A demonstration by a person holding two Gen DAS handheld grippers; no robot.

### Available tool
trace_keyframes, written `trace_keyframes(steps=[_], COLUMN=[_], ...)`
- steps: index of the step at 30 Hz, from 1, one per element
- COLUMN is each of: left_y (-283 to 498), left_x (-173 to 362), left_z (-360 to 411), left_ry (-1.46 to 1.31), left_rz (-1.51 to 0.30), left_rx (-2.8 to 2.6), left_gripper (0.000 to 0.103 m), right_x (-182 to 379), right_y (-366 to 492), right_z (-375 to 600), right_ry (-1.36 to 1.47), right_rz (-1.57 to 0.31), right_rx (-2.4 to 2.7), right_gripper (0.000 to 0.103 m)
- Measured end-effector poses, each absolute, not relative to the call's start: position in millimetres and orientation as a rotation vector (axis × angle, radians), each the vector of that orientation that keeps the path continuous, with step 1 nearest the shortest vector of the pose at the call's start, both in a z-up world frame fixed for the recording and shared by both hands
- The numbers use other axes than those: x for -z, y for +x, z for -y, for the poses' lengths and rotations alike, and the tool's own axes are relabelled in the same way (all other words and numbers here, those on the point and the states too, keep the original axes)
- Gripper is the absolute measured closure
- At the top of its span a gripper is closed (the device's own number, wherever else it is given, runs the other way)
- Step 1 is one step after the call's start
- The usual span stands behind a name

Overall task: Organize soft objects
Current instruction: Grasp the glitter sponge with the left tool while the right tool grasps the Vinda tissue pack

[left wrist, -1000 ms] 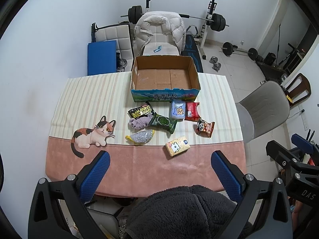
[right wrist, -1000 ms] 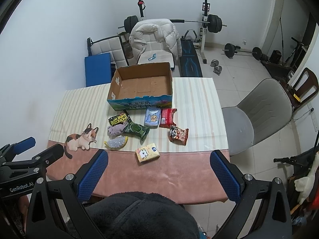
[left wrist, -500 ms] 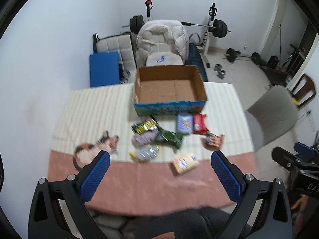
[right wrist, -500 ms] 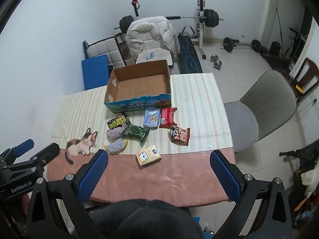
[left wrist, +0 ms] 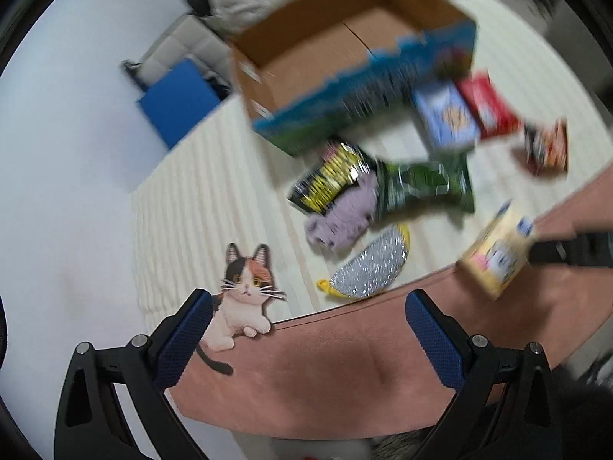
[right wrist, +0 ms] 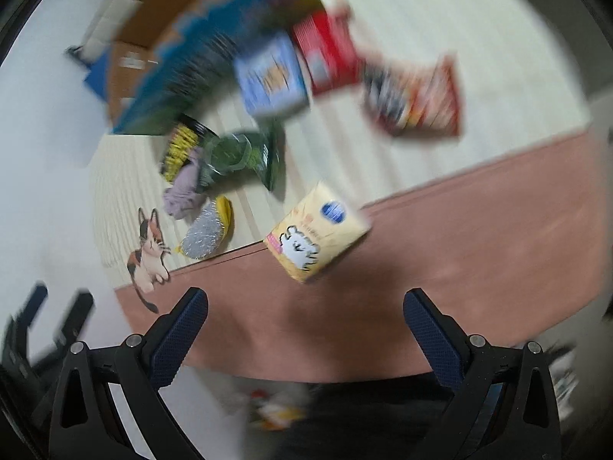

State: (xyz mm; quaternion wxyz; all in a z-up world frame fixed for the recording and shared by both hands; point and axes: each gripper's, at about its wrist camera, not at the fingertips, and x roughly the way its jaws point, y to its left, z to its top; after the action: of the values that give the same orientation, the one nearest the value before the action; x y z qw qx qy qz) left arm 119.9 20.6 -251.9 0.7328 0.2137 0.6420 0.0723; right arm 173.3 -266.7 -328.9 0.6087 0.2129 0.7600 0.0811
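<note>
Both grippers hang over the near edge of the surface (left wrist: 345, 368) with fingers spread wide and nothing between them: the left gripper (left wrist: 306, 329) sits by the printed cat, the right gripper (right wrist: 306, 326) lines up with the yellow tissue pack (right wrist: 318, 232). The frames are blurred, so fine detail is uncertain.

The step in hand looks like a first reach, and the tissue pack is the likely target. It lies nearest the near edge, on the line where the striped cloth meets the pink band, apart from the other packets. Its long axis runs diagonally to that edge, the blue round logo toward the far right. Turning the right wrist so the fingers close across the short sides should give a square hold. The cardboard box (left wrist: 345, 46) stands open at the far edge, seemingly empty
</note>
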Motion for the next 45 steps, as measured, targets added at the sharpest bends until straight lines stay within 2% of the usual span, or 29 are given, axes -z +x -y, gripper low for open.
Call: trace_keyframes(steps=[5,7,9,10,17,18,20,22,23,24,28,34,36,43,44,45], left_y=[124,124,126,127,135,138,144,149,150,153,151,130,128,119,118,115], left_x=[310,323,336,342,393,401,413,424,428,429,426,439,439,430,430,425], left_z=[-26,-29,-31,-31,-18,-15,-13,-15,-18,-22,-56,-90,-91,-61,-57,-51], left_ry=[0.568,0.59,0.594,0.595,0.743,0.745,0.733,0.698,0.665,0.607,0.084,-0.41,-0.467,-0.327,-0.309,-0.276], left_rz=[-1.487,-1.51,-1.539,-1.549,-1.614,-1.616,-1.633,-1.671,-1.694,-1.712,-1.868,-1.919,-1.904,-1.896,-1.889,-1.881], left_rx=[-0.094,-0.072,-0.037,-0.018,0.116,0.136,0.15,0.147,0.136,0.116,0.097,0.006,0.013,0.086,0.086,0.066], left_gripper=[0.001,0.001,0.001,0.001,0.001,0.001,0.013,0.045,0.045,0.046,0.047,0.045,0.04,0.04,0.041,0.05], right_x=[402,418,430,434,414,409,403,399,397,393,378,386,383,400,400,403], right_y=[181,183,182,181,171,170,168,166,166,165,166,159,155,154,151,149], right_z=[246,240,237,235,225,222,215,208,207,206,198,181,182,185,184,183], right_ry=[0.662,0.673,0.649,0.632,0.163,0.094,-0.019,-0.094,-0.112,-0.109,-0.095,-0.101,-0.087,-0.062,-0.064,-0.068], right_rz=[-1.833,-1.867,-1.901,-1.915,-1.936,-1.922,-1.894,-1.883,-1.868,-1.846,-1.833,-1.857,-1.85,-1.871,-1.87,-1.869], right_rx=[-0.052,0.001,0.034,0.032,-0.143,-0.166,-0.201,-0.206,-0.186,-0.185,-0.176,-0.167,-0.159,-0.141,-0.138,-0.137], right_gripper=[0.002,0.008,0.023,0.024,0.035,0.035,0.034,0.03,0.025,0.024,0.024,0.025,0.024,0.024,0.025,0.028])
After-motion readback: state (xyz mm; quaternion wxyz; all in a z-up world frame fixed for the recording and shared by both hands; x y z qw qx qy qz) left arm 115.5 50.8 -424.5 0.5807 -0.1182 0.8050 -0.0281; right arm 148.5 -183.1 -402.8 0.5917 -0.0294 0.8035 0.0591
